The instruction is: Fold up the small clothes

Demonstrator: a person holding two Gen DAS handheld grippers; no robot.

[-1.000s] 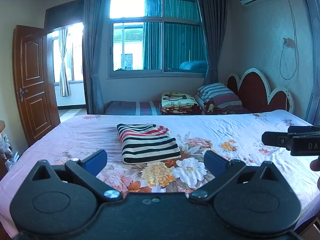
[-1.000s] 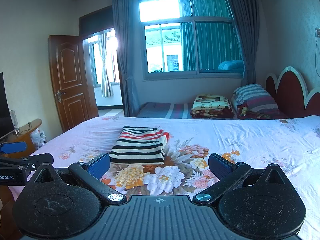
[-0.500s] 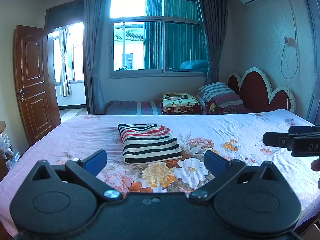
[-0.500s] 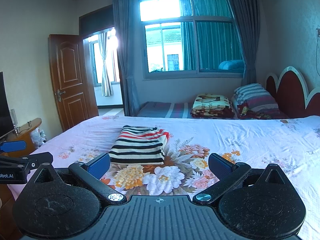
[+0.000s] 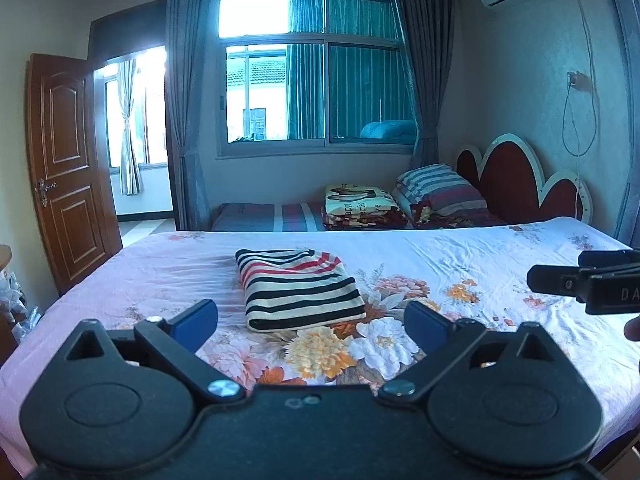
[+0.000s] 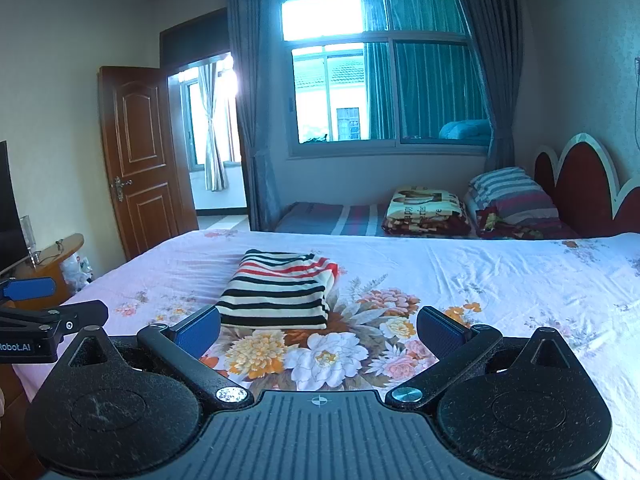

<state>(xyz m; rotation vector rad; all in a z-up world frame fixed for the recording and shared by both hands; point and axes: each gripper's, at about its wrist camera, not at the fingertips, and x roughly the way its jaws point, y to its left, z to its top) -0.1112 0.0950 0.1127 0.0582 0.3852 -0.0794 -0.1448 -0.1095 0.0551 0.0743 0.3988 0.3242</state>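
Observation:
A folded striped garment (image 5: pixel 298 290), cream with black and red stripes, lies flat on the floral bed sheet (image 5: pixel 460 264). It also shows in the right wrist view (image 6: pixel 280 290). My left gripper (image 5: pixel 310 322) is open and empty, held above the sheet just short of the garment's near edge. My right gripper (image 6: pixel 320 330) is open and empty, also just short of the garment, with its left finger pad (image 6: pixel 199 330) near the garment's near left corner. Each gripper shows at the edge of the other's view.
The bed fills the foreground; its red headboard (image 5: pixel 516 184) is at the right. Pillows and a folded blanket (image 5: pixel 362 206) lie on a second bed under the window. A wooden door (image 5: pixel 68 168) stands open at the left, near a small wooden table (image 6: pixel 56 258).
Both views have shifted very slightly; the garment sits almost where it was. Both grippers stay open and empty.

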